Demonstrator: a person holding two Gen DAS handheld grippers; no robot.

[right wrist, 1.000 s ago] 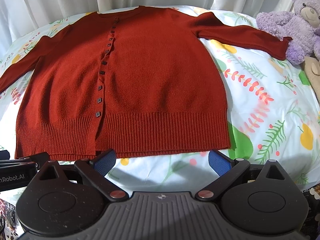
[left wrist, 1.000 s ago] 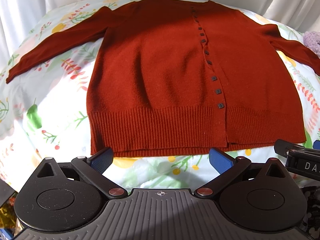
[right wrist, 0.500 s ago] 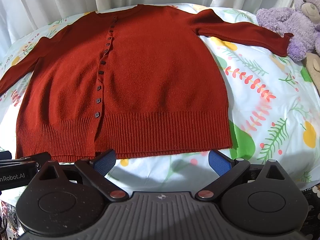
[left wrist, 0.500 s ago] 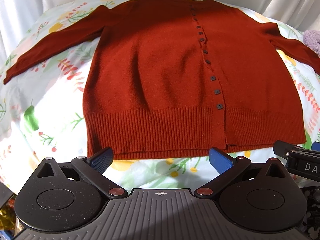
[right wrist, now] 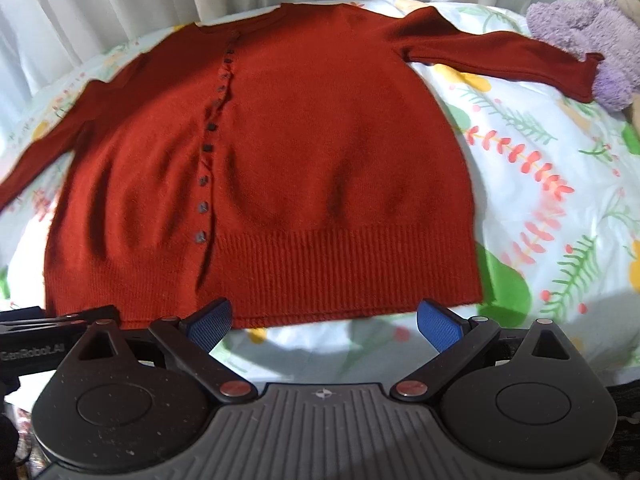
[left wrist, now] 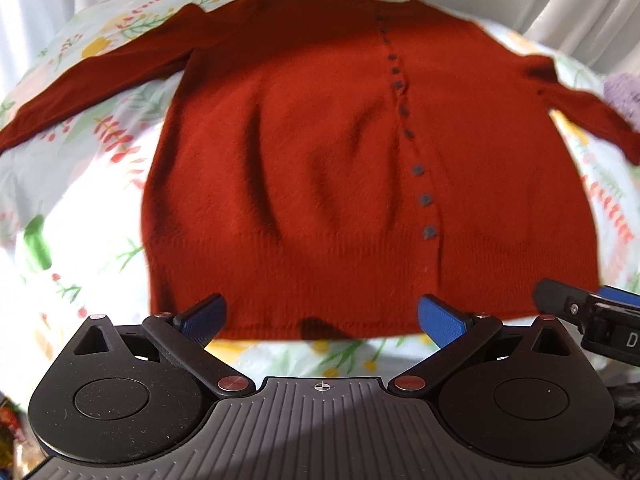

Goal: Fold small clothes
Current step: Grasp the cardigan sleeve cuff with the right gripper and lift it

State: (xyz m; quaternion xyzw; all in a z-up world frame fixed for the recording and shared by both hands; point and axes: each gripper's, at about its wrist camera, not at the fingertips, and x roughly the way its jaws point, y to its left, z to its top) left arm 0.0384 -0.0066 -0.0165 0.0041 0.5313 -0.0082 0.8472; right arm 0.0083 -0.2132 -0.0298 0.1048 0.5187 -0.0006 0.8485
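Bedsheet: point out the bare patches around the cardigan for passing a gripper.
Free: bedsheet between the cardigan body, its right sleeve and the plush toy; sheet under the left sleeve; the strip below the hem. Crowded: the far right corner by the toy.

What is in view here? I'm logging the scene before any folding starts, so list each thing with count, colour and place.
cardigan: one, rust red, spread flat on the bedsheet, dark buttons down the front, sleeves out to both sides.
bedsheet: one, white with floral print, under the cardigan.
plush bear: one, purple, far right, by the sleeve cuff.
curtain: white, behind the bed.
left gripper: one, black with blue pads, open, at the cardigan's hem.
right gripper: one, black with blue pads, open, at the hem.
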